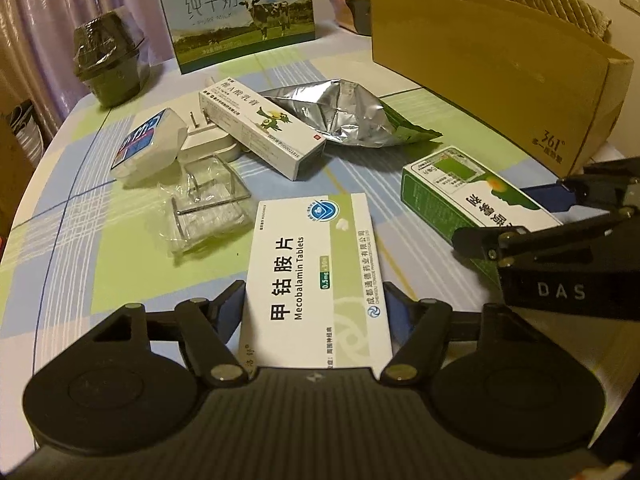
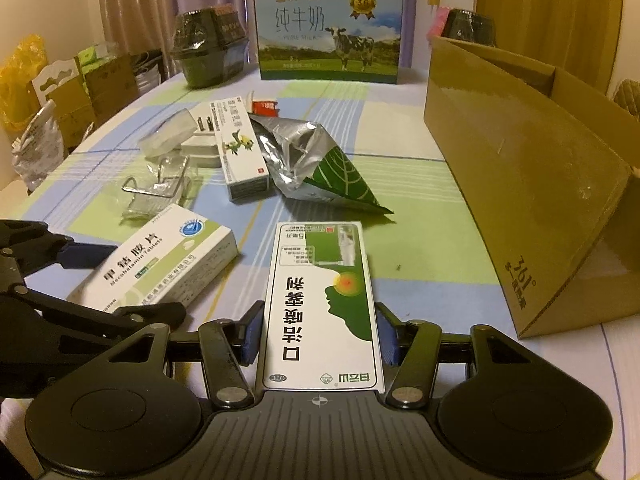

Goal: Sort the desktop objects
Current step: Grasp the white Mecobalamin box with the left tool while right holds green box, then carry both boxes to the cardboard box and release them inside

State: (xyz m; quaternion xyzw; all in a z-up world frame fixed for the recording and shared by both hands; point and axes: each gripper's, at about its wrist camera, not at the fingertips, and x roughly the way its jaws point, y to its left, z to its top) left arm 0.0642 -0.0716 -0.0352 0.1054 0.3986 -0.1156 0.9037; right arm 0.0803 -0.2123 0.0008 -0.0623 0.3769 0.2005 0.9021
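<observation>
Tablet box [image 1: 316,280] between left tool [image 1: 316,300] pads

Both cams low over the table, looking forward along their fingers toward the milk carton [image 1: 236,20] at the far edge. Left wrist view sits left of it, really close above the Mecobalamin box [image 1: 316,284]. Right wrist view faces the carton [image 2: 328,34] more squarely, tight on the green spray box [image 2: 322,304]. Shared: carton, cardboard box [image 1: 492,72], foil pouch [image 2: 304,152], both medicine boxes.
</observation>
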